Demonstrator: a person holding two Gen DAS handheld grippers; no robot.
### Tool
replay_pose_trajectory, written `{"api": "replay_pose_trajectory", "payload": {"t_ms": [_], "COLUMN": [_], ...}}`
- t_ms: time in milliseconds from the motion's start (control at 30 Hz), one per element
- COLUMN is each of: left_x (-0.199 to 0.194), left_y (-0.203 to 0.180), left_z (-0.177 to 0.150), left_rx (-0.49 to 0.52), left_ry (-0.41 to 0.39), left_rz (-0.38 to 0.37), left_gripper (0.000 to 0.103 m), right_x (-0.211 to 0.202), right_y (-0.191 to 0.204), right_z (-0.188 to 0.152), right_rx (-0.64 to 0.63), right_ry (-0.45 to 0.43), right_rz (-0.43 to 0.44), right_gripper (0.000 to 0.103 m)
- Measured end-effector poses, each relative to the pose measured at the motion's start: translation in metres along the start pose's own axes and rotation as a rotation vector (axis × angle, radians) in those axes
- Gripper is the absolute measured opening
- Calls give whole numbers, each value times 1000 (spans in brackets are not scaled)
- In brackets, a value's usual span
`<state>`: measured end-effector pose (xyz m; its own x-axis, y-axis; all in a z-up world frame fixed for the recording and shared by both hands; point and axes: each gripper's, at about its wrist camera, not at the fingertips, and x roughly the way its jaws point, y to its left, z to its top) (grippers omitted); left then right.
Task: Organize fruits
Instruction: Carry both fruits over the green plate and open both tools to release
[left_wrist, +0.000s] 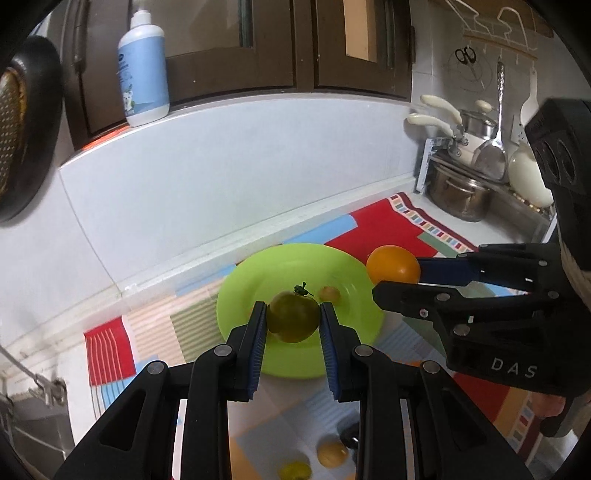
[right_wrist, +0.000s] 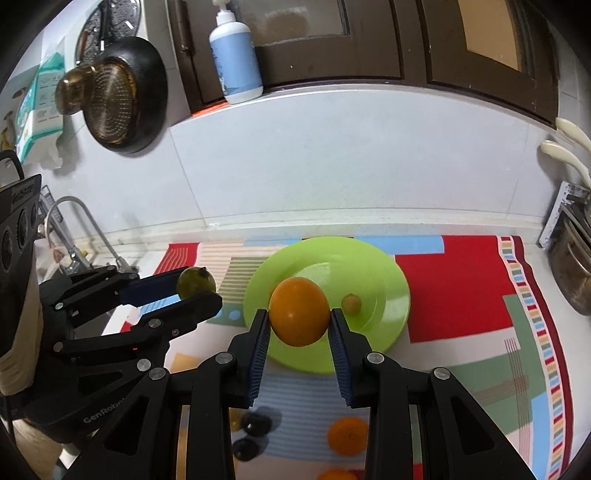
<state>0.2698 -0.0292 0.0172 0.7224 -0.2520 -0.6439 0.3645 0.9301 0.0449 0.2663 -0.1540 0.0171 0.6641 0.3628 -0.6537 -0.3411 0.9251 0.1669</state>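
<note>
A patterned mat (right_wrist: 461, 295) covers the counter (right_wrist: 369, 225), bearing a green plate (right_wrist: 391, 295).

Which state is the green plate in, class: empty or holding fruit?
Holding fruit: one small yellowish fruit lies on the green plate; the orange is gripped above it.

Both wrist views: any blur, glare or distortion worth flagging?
Left wrist: heavy fisheye bowing at the wall ledge; green plate slightly smeared, green fruit in the left tongs fairly sharp. Right wrist: same bowing, dark corners; soft glare on the orange in the right tongs; mat fruit below blurred.
</note>
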Motion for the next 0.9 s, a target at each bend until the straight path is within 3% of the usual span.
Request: {"api": "replay_pose_trajectory", "payload": {"t_ms": [500, 900], "left_x": [67, 126], "left_y": [29, 36], "left_z": [22, 17], "left_rx": [-18, -27], "left_ry": [68, 153], "left_rz": [-35, -70], "left_gripper": [28, 28], "right_x": [69, 122], "right_y": [-23, -45], "right_z": [25, 28], "right_rx": [25, 36], "right_ry": [98, 168], "right_rz": [-16, -17], "right_gripper": [33, 33]}}
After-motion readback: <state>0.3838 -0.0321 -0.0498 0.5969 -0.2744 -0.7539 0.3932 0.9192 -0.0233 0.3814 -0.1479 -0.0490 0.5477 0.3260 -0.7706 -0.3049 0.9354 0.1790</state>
